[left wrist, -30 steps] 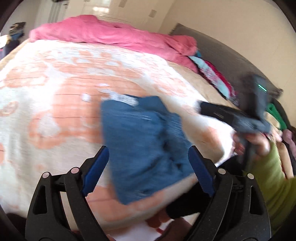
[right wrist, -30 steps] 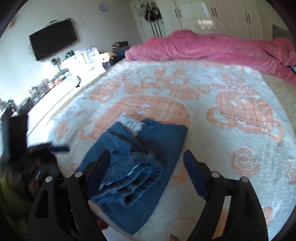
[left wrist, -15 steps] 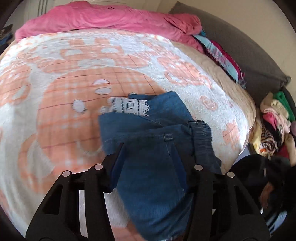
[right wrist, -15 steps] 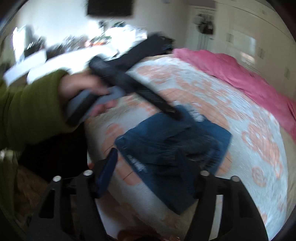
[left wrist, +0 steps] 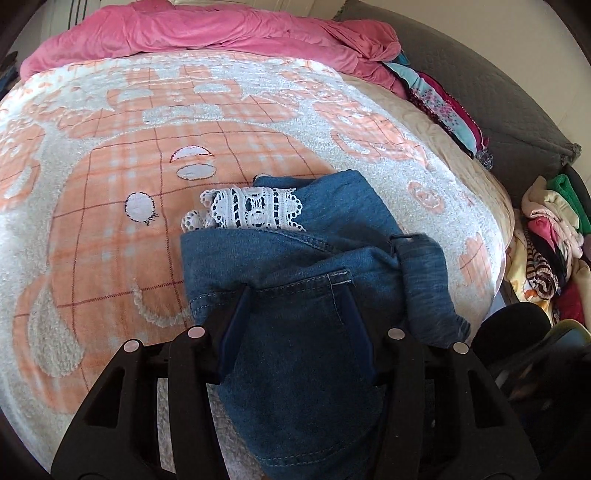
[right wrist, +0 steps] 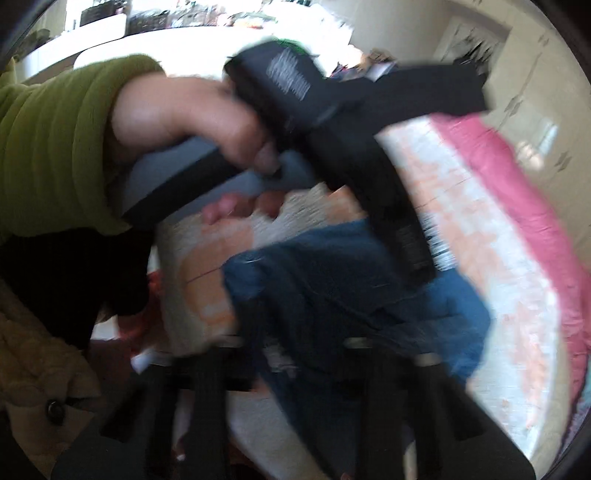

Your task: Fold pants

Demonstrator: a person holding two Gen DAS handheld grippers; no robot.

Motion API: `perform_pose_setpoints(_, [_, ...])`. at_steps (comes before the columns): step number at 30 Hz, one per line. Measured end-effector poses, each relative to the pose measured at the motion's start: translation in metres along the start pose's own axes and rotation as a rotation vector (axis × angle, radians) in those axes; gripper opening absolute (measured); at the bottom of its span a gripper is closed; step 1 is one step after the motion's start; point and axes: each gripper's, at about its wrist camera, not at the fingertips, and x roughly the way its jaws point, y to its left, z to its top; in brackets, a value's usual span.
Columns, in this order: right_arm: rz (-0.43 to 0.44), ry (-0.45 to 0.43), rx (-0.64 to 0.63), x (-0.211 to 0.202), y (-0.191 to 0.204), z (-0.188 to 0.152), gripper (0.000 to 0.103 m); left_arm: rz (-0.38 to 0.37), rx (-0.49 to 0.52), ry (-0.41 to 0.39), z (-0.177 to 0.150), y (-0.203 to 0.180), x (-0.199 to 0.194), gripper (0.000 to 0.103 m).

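Folded blue denim pants (left wrist: 314, 280) with a white lace hem (left wrist: 255, 212) lie on the orange-and-white blanket (left wrist: 110, 206) near the bed's front edge. My left gripper (left wrist: 295, 317) sits low over the near part of the pants, its blue-padded fingers (left wrist: 234, 328) partly closed around a bunch of denim. In the blurred right wrist view the pants (right wrist: 454, 306) show as a dark blue heap, with the left gripper's body (right wrist: 369, 155) and the hand holding it above them. My right gripper (right wrist: 299, 332) is smeared by motion over the pants; its opening is unclear.
A pink duvet (left wrist: 207, 33) is bunched at the far end of the bed. A grey headboard (left wrist: 491, 92) and folded colourful cloths (left wrist: 443, 107) lie on the right. A pile of clothes (left wrist: 550, 251) sits beside the bed at right.
My left gripper has dropped onto the pants and its fingers have narrowed around the denim. The right gripper has swung left, and its view is now filled by the left hand and gripper.
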Motion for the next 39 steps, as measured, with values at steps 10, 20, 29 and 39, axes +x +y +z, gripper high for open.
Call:
perform_pose_setpoints(10, [0.112, 0.016, 0.095, 0.006, -0.004, -0.029, 0.006, -0.028, -0.026, -0.021, -0.001, 0.003, 0.0, 0.042])
perform_pose_setpoints(20, [0.16, -0.158, 0.203, -0.034, -0.015, -0.026, 0.042, -0.014, -0.031, -0.125, -0.008, -0.002, -0.025, 0.05])
perform_pose_setpoints(29, [0.156, -0.255, 0.328, -0.06, -0.036, -0.036, 0.058, 0.036, -0.04, -0.172, -0.013, -0.005, -0.045, 0.059])
perform_pose_setpoints(39, [0.05, -0.335, 0.469, -0.082, -0.053, -0.052, 0.077, 0.087, -0.043, -0.215, -0.025, -0.009, -0.064, 0.072])
